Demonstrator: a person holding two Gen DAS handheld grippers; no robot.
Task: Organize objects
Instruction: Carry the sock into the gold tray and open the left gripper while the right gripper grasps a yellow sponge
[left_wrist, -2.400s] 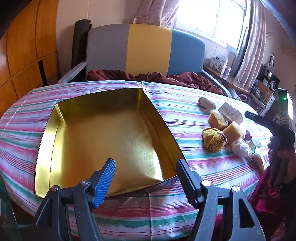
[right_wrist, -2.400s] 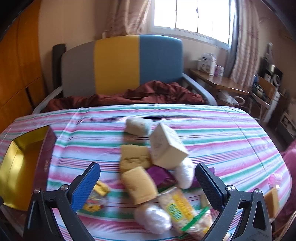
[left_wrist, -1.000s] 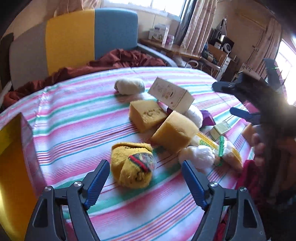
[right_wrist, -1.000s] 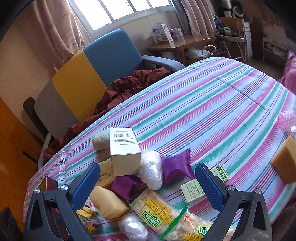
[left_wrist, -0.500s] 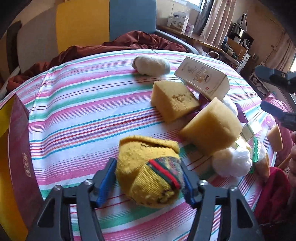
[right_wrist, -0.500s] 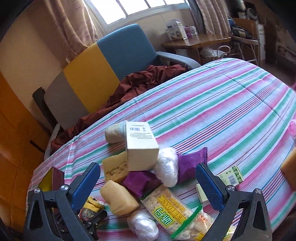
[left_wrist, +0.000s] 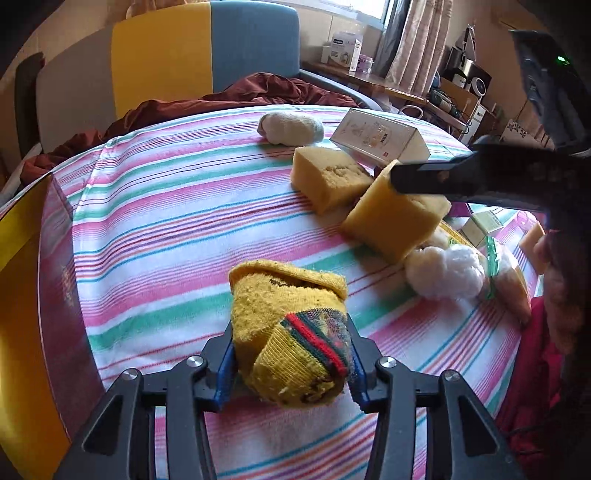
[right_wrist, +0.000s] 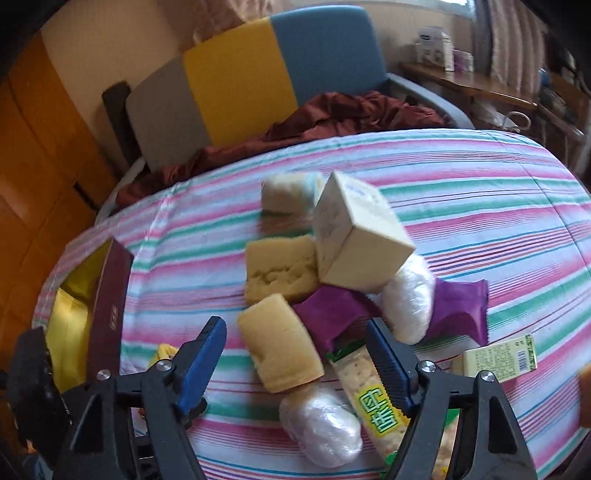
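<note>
My left gripper (left_wrist: 291, 354) is shut on a rolled yellow sock (left_wrist: 291, 325) with a red and green band, resting on the striped tablecloth. The gold tin box (left_wrist: 22, 288) lies at the left; its dark red wall also shows in the right wrist view (right_wrist: 110, 306). My right gripper (right_wrist: 295, 343) is open, its jaws astride a yellow sponge block (right_wrist: 280, 343) without touching it. It also shows in the left wrist view (left_wrist: 443, 177), above the sponges.
Around the sponge lie a second sponge (right_wrist: 280, 266), a cream carton (right_wrist: 354, 232), purple packets (right_wrist: 458, 310), white wrapped balls (right_wrist: 321, 432), a cracker pack (right_wrist: 376, 398) and a white sock roll (left_wrist: 291, 127). An armchair (left_wrist: 207, 59) stands behind the table.
My left gripper closed on the yellow sock. My right gripper narrowed, moved closer to the pile and now sits around a sponge block.
</note>
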